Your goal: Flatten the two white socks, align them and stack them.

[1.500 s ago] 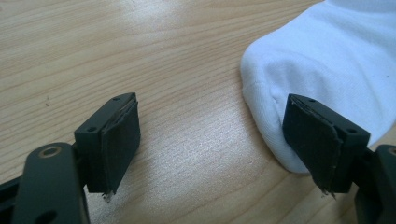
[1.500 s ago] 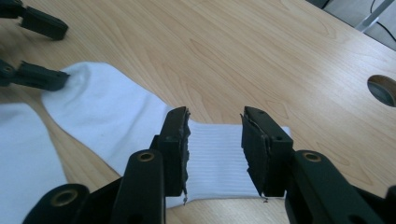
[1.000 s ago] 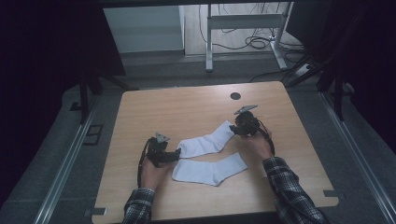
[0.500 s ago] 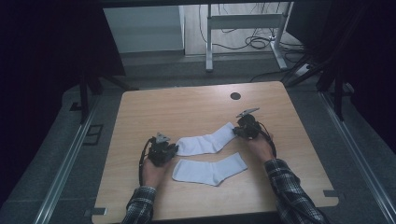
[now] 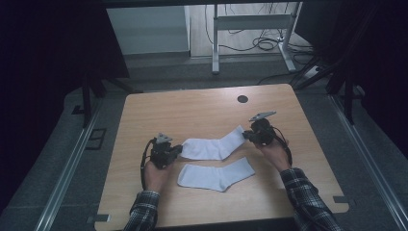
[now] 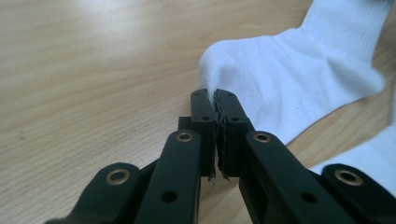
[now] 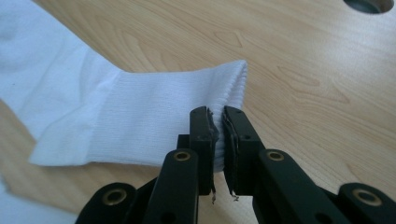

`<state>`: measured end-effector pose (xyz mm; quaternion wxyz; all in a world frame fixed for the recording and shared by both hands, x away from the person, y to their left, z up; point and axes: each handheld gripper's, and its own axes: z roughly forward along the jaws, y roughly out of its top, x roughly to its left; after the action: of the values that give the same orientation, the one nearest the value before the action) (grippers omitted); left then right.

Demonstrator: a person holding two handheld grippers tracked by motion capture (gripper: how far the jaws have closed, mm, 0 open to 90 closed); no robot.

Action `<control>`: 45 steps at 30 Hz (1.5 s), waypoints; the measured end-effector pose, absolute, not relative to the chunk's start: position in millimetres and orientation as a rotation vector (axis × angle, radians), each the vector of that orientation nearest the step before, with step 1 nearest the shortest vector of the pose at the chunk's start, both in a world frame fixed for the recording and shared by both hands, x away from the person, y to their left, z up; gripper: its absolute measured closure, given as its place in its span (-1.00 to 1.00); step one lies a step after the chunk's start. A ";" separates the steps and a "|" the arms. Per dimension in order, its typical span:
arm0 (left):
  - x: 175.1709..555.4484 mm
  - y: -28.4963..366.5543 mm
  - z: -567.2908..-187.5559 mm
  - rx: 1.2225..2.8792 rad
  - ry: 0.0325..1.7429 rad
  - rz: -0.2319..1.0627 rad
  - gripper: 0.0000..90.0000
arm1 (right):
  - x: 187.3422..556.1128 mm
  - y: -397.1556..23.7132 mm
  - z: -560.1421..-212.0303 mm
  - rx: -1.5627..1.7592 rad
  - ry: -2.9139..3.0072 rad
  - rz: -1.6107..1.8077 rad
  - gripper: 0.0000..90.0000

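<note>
Left claw (image 6: pixel 216 122): clamped tight on the toe end of the far white sock (image 6: pixel 299 79), jaws just snapped together, a pinch of fabric caught between the pads.
Left claw, from above (image 5: pixel 177 150): low on the worktop, tips pointing right, at the sock's left end, held in the left hand (image 5: pixel 155 174).
Right claw (image 7: pixel 218 135): clenched on the ribbed cuff, jaws just closed in, the knit edge squeezed between the pads.
Right claw, from above (image 5: pixel 247 135): at the sock's right end, tips pointing left, grey three-cornered plate tilted on top, held in the right hand (image 5: pixel 275 153).
Far white sock, from above (image 5: pixel 214 146): stretched between the two claws, toe at the left, cuff angled up and away at the right, middle resting on the wood.
Cuff in the right gripper view (image 7: pixel 140 116): lifted a little off the wood near the jaws.
Near white sock (image 5: pixel 216 174): flat on the worktop, just in front of the gripped one, close but apart from it, untouched by either claw.
Sleeves: plaid (image 5: pixel 308 204), coming in from the bottom edge on both sides.
Worktop (image 5: pixel 202 106): pale wood grain, round dark cable hole (image 5: pixel 242 99) near the far edge, well beyond the right claw.
Beyond the worktop: grey floor, a pale metal frame (image 5: pixel 250 21) and loose cables (image 5: pixel 264 44) at the back.
</note>
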<state>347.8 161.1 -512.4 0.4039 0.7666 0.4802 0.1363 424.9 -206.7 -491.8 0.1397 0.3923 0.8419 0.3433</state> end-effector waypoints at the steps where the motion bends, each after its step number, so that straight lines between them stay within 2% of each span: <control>1: 345.7 162.2 -508.8 1.935 1.207 0.342 0.94 | 421.9 -206.3 -488.4 1.125 2.431 1.000 0.82; 9: 323.4 168.9 -486.2 1.974 1.165 0.346 0.93 | 393.5 -204.7 -463.8 1.040 2.447 1.035 0.82; 18: 286.4 167.6 -474.7 2.036 1.102 0.318 0.93 | 355.1 -211.7 -453.7 0.980 2.498 1.072 0.82; 26: 263.0 164.4 -483.5 2.083 1.090 0.297 0.93 | 328.1 -219.3 -468.4 0.986 2.556 1.077 0.81; 37: 271.0 153.7 -515.5 2.180 1.129 0.298 0.91 | 326.2 -220.1 -506.6 1.026 2.617 0.955 0.75; 39: 270.4 153.8 -518.9 2.179 1.149 0.318 0.80 | 326.3 -220.4 -512.1 1.010 2.636 0.919 0.64; 42: 268.5 156.1 -515.4 2.150 1.162 0.384 0.30 | 326.5 -223.7 -509.2 1.012 2.624 0.920 0.50; 44: 268.2 158.6 -510.3 2.116 1.168 0.397 0.13 | 325.8 -224.8 -502.2 1.002 2.585 0.928 0.44; 45: 268.7 159.7 -508.1 2.093 1.174 0.388 0.11 | 326.1 -225.0 -499.8 1.002 2.578 0.941 0.41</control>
<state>268.7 159.7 -508.1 0.3478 0.8073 0.4526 0.1497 326.1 -225.0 -499.8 0.1096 0.3407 0.8771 0.3203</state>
